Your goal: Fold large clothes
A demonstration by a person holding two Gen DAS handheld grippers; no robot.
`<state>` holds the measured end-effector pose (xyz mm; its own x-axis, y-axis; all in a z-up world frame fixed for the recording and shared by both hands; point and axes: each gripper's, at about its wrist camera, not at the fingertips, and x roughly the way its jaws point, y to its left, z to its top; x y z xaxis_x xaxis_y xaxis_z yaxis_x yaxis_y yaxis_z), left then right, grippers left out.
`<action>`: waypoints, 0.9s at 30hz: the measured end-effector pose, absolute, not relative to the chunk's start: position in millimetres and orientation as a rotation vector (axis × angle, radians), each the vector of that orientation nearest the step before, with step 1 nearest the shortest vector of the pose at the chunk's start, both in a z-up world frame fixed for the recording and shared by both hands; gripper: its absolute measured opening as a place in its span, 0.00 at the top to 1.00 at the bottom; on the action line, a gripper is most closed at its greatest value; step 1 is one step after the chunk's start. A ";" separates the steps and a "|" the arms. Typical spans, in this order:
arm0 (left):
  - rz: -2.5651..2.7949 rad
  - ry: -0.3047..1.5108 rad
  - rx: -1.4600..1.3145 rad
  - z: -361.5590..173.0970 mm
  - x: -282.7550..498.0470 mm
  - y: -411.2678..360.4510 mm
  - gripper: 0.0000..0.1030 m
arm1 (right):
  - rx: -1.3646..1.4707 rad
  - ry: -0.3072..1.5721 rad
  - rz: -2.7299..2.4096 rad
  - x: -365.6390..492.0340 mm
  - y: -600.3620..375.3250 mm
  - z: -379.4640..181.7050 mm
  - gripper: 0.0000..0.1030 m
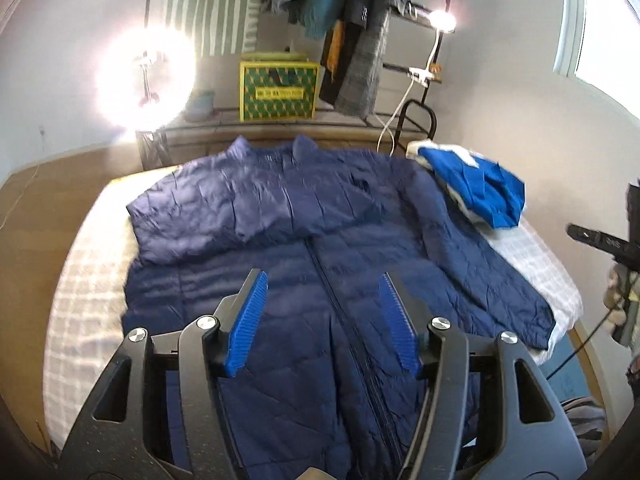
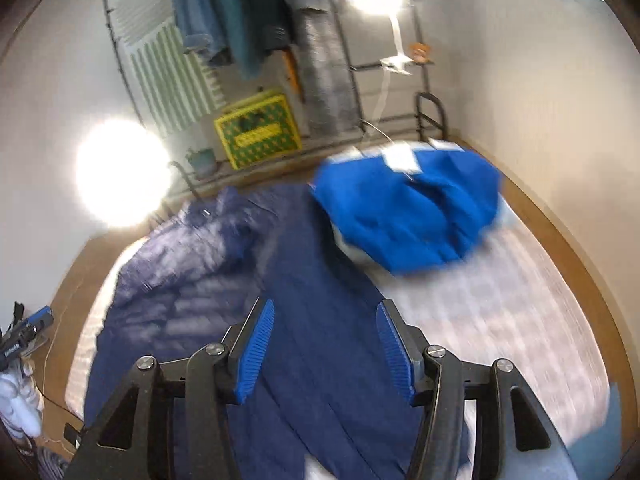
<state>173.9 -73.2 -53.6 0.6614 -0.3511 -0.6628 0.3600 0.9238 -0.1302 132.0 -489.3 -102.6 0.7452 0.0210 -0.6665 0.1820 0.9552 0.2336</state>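
Lengthwise, navy jacket (image 1: 320, 208) flat, collar toward far rack, beneath left gripper (image 1: 322, 280), right gripper (image 2: 326, 308), both spread, empty.

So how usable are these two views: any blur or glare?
Left wrist view: mostly sharp, navy jacket quilting readable, ring light blown out. Right wrist view: motion-blurred, bright blue garment and bedding smeared, both lamps flare.

Navy jacket (image 1: 320, 216): quilted synthetic cloth, faint sheen, creased. Bright blue garment (image 1: 476, 188): matt, soft cloth. Bed cover (image 1: 80, 292): pale checked woven fabric, matt. Left hand-held gripper (image 1: 324, 292): matt black plastic frame, ribbed blue pads (image 1: 248, 320), polished metal pivot bolts (image 1: 439, 323). Floor (image 1: 52, 184): smooth wood finish.
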 end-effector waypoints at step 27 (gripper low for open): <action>-0.337 0.908 -0.061 -113.5 196.1 -43.6 0.42 | 0.555 1.004 -0.351 68.1 -555.4 -263.3 0.78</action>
<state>196.1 -43.6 -113.5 0.5667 -0.3121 -0.7626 0.2606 0.9459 -0.1934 68.1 -555.4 -263.3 0.4991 -0.0255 -0.8662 0.5191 0.8092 0.2753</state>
